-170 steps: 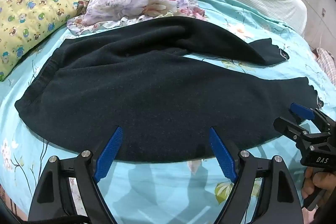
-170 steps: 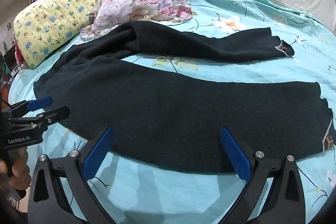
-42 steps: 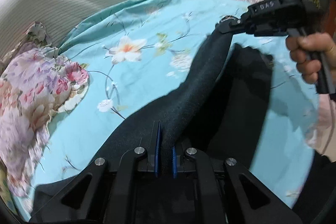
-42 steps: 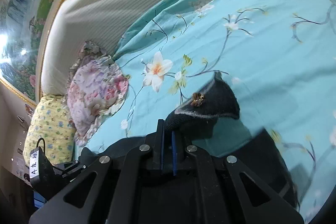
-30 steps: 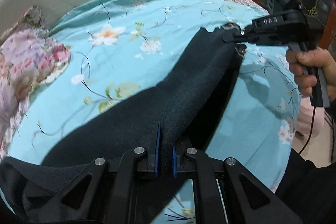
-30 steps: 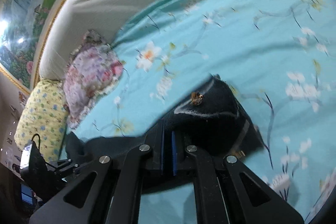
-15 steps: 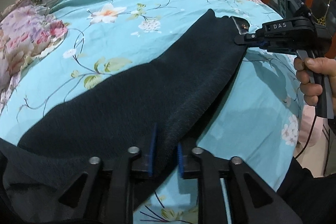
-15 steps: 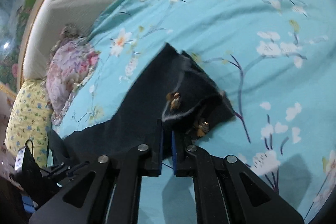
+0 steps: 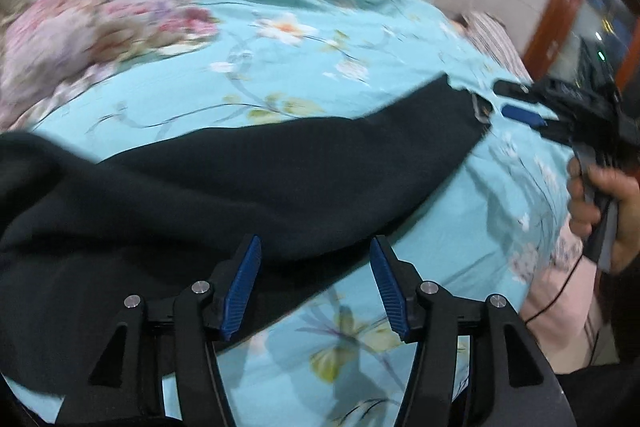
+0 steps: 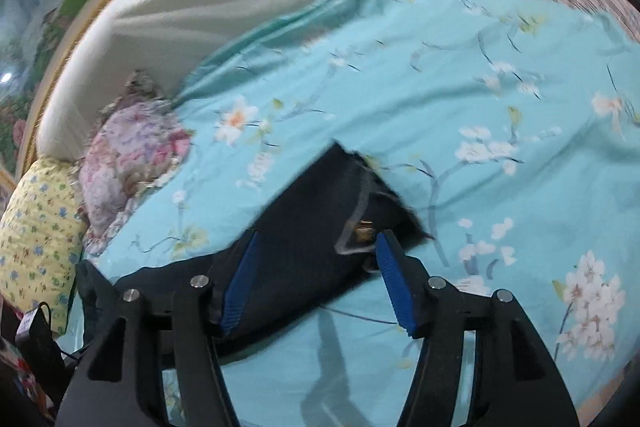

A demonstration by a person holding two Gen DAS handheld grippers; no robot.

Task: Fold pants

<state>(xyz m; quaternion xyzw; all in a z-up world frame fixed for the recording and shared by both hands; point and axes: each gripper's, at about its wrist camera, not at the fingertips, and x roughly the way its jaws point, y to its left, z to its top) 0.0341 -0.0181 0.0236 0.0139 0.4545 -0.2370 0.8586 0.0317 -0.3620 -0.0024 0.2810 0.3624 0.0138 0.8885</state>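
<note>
the dark pants (image 9: 248, 179) lie along the near side of the bed's turquoise floral sheet (image 9: 280, 75), and they read as folded once lengthwise: one leg sits on top of the other, with the two cuffs (image 10: 360, 203) stacked but not quite square, the lower one peeking out past the upper at the far end. the left gripper (image 9: 316, 283) has just been opening and its blue pads now stand apart over the near edge of the cloth, pressing on nothing. the right gripper (image 10: 316, 275) has likewise just been opening; the cuff end lies between its spread jaws but the pads do not pinch it. so the first fold looks done and freshly released. what seems left is to bring the cuffs toward the waist, once or twice, and perhaps tidy the offset hems. the waist end runs out of view to the left. a floral pillow (image 10: 128, 163) sits well apart from the pants.
</note>
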